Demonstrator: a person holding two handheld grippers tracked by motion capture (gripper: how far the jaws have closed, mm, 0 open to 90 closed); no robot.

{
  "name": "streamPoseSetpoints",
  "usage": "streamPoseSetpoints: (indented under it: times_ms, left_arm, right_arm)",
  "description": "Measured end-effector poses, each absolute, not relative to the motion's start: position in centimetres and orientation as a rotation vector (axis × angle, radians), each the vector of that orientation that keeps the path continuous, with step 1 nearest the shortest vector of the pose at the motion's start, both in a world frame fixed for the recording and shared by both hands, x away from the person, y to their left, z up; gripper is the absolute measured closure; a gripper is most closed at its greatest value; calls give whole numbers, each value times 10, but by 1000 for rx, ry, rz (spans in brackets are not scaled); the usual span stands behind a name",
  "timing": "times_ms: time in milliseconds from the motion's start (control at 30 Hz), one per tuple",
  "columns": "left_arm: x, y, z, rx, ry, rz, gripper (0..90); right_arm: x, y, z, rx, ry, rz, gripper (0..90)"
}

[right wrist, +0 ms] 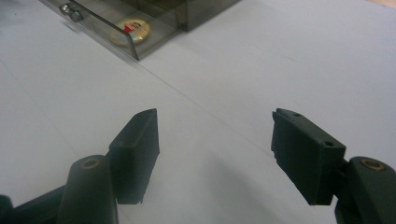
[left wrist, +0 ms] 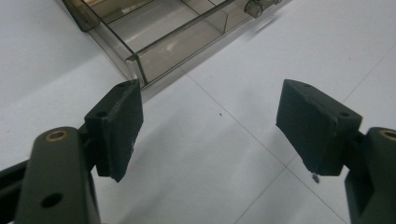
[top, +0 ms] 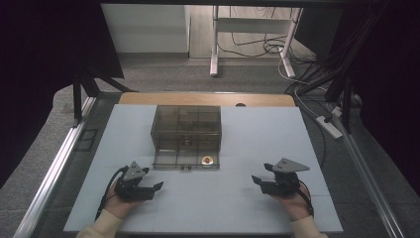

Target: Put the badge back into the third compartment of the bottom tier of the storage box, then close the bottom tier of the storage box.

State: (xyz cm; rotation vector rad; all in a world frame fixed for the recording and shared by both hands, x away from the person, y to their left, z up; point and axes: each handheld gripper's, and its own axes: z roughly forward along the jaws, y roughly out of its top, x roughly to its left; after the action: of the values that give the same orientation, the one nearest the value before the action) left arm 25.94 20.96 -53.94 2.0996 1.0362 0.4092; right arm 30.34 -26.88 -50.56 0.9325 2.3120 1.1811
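My left gripper [top: 157, 186] and right gripper [top: 256, 179] rest low on the tabletop [top: 247, 208], both spread wide and empty. Between them, farther back, the smoky plastic drawer box [top: 186, 130] has its bottom drawer [top: 185, 161] pulled out, a small round badge [top: 207, 160] inside. The box looks light, rigid and slick; I'd pinch the drawer's little front knob [top: 185, 168].

You face a pale blue-grey worktop [top: 257, 198] marked with faint seams, with a wooden edge along its far side. A smoky, see-through drawer box [top: 186, 124] stands on it toward the far middle. Its lowest drawer [top: 185, 161] is pulled out toward you, just above the surface, with a small round badge [top: 207, 160] in its right compartment.
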Motion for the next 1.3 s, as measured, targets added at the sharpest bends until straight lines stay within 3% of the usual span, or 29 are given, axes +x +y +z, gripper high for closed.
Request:
streamPoseSetpoints:
  times_ms: [333, 967, 1133, 1300]
  left_arm:
    - [259, 207, -540, 2103, 1029, 405, 236]
    - [256, 201, -535, 2061, 979, 385, 241]
    - [255, 199, -533, 2052, 951, 391, 308]
    - [254, 199, -532, 2036, 913, 383, 470]
  right_arm:
    - [290, -297, -516, 963, 2278, 1178, 317]
    - [290, -293, -517, 928, 2282, 1175, 293]
    - [291, -293, -517, 934, 2283, 1175, 287]
    - [291, -292, -518, 932, 2286, 1166, 285]
